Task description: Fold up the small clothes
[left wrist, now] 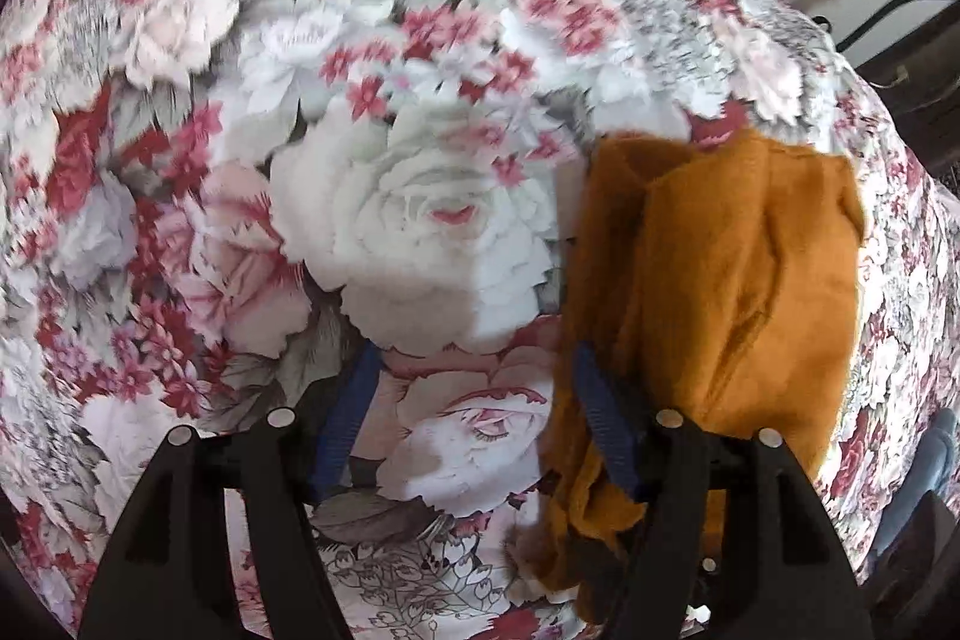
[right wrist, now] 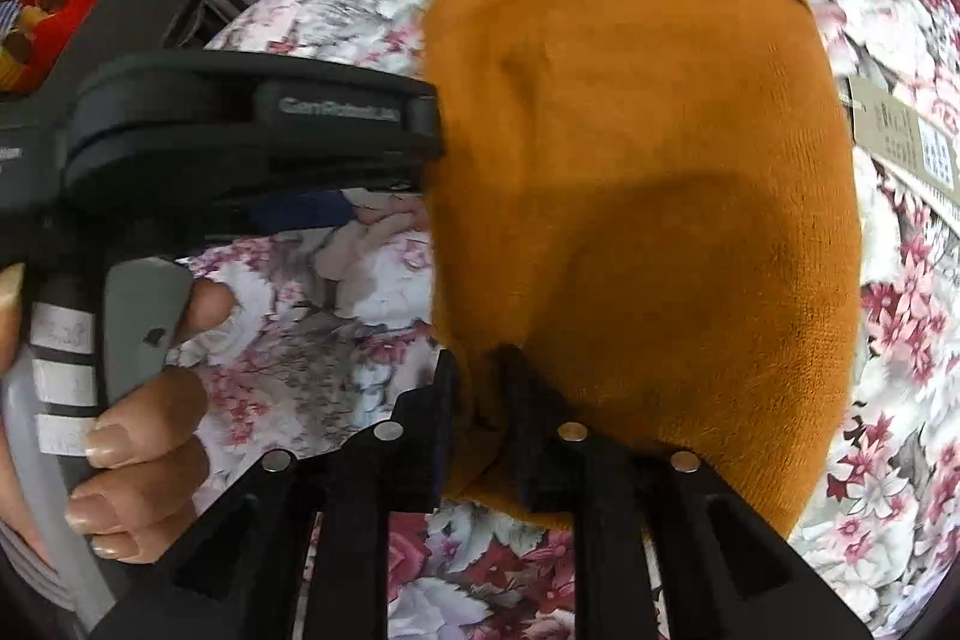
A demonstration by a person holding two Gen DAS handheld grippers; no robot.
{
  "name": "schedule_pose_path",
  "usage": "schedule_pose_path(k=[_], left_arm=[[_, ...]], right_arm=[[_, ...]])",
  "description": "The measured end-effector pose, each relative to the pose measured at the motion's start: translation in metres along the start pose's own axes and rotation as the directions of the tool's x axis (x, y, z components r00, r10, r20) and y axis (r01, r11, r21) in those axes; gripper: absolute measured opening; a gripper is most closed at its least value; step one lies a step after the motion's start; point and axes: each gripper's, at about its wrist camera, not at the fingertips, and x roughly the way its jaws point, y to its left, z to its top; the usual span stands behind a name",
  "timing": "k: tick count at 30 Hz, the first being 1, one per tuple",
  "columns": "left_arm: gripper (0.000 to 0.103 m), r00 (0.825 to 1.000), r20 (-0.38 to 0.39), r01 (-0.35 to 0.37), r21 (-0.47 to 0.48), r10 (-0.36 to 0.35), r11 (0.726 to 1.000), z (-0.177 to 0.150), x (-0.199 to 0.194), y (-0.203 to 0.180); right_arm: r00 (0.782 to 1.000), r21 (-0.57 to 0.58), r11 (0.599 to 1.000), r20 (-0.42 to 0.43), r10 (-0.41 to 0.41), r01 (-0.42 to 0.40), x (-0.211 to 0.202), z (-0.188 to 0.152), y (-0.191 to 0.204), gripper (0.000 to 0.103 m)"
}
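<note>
Mustard garment [right wrist: 630,196] lies on floral bedspread [left wrist: 300,160], near its edge. Right gripper [right wrist: 480,400] pinches the near hem; left gripper [left wrist: 474,400] gapes beside it, fabric draped over one finger.

Raised lettering that seems to read "GenRobot.AI" is seen on the black body of the left gripper [right wrist: 252,124], though blurred. Small print and a square code are carried by a tan paper tag [right wrist: 906,142] at the far right, too small to be read.
</note>
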Motion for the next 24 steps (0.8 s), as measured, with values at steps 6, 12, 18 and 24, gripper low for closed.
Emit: schedule_pose_path(k=[6, 12, 18, 24], left_arm=[[0.069, 0.995, 0.098, -0.009, 0.037, 0.005, 0.999, 0.006, -0.031, -0.016], [0.072, 0.985, 0.170, 0.021, 0.070, -0.032, 0.997, 0.007, -0.047, -0.020], [0.097, 0.995, 0.012, -0.100, 0.096, 0.099, 0.990, 0.006, 0.011, -0.029], [0.098, 0.998, -0.024, -0.054, 0.022, 0.055, 0.998, 0.011, 0.015, -0.018]], right_arm=[[0.995, 0.035, 0.998, 0.083, 0.051, -0.054, -0.044, 0.006, -0.018, 0.025], [0.976, 0.141, 0.990, 0.213, -0.038, 0.008, -0.065, 0.035, -0.060, 0.027], [0.980, 0.148, 0.988, 0.184, -0.081, 0.053, -0.033, 0.060, -0.093, 0.007], [0.986, 0.219, 0.976, 0.159, -0.043, 0.007, -0.017, 0.066, -0.108, 0.000]])
